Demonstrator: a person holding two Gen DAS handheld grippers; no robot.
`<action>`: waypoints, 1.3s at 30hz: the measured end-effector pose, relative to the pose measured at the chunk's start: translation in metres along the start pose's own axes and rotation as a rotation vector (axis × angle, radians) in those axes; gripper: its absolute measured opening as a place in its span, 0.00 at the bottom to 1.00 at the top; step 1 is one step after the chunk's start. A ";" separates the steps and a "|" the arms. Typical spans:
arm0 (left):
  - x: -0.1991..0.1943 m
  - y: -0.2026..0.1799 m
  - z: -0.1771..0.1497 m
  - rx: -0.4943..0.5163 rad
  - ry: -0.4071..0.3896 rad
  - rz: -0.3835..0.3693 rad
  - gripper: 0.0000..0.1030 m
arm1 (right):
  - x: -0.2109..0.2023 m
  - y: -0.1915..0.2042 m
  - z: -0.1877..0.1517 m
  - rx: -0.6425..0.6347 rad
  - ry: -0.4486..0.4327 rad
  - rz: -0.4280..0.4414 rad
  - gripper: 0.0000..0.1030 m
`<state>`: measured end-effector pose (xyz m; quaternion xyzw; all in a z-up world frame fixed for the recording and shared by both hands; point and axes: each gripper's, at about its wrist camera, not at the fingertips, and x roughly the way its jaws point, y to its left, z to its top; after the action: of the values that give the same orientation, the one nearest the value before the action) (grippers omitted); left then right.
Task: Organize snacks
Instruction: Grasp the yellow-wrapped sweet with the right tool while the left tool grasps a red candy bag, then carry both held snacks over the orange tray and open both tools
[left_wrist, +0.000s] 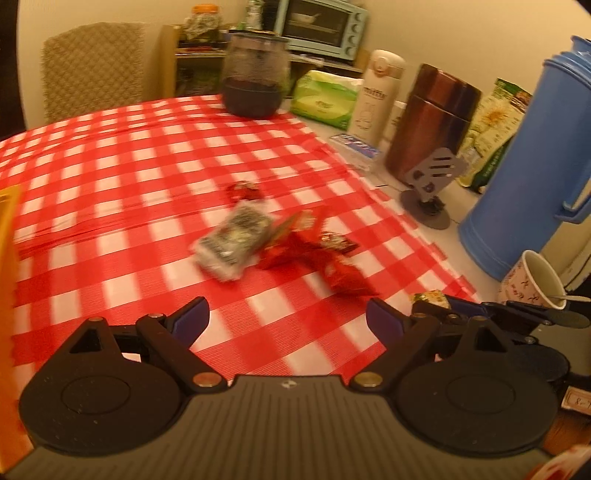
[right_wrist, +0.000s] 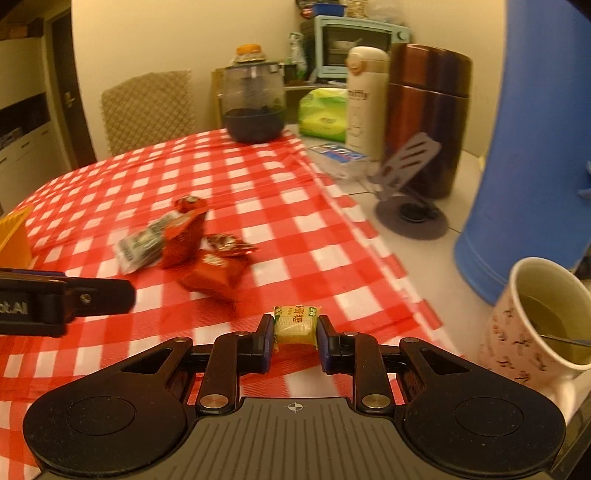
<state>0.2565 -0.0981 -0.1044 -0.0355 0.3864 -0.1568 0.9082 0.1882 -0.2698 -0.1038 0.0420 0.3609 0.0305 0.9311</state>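
On the red-and-white checked tablecloth (left_wrist: 110, 177) lies a small pile of snacks: a silver-grey packet (left_wrist: 232, 240), red wrapped packets (left_wrist: 332, 266) and a small red sweet (left_wrist: 243, 190). My left gripper (left_wrist: 288, 319) hovers just short of the pile, open, with nothing between its fingers. My right gripper (right_wrist: 293, 341) is shut on a small yellow wrapped candy (right_wrist: 295, 325), held above the cloth. The same pile appears in the right wrist view, with the silver packet (right_wrist: 142, 243) and red packets (right_wrist: 210, 269). The left gripper's finger (right_wrist: 99, 295) juts in from that view's left edge.
A paper cup (right_wrist: 513, 332) with liquid and a spoon stands close at the right. Behind it are a blue thermos jug (right_wrist: 524, 147), a brown canister (right_wrist: 428, 110), a grey phone stand (right_wrist: 410, 184), a white flask (right_wrist: 365, 99) and a dark jar (right_wrist: 255, 107). An orange-yellow container (left_wrist: 7, 258) sits at the left edge.
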 end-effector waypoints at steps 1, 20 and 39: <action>0.004 -0.004 0.002 0.002 -0.006 -0.013 0.84 | 0.000 -0.003 0.001 0.004 -0.001 -0.003 0.24; 0.071 -0.020 0.018 -0.011 0.041 -0.083 0.27 | 0.013 -0.014 0.002 0.018 0.006 -0.015 0.24; -0.040 0.002 0.001 0.015 0.044 -0.030 0.25 | -0.048 0.027 0.018 0.010 -0.029 0.084 0.24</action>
<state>0.2312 -0.0841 -0.0766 -0.0312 0.4046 -0.1742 0.8972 0.1639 -0.2481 -0.0554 0.0619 0.3456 0.0671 0.9339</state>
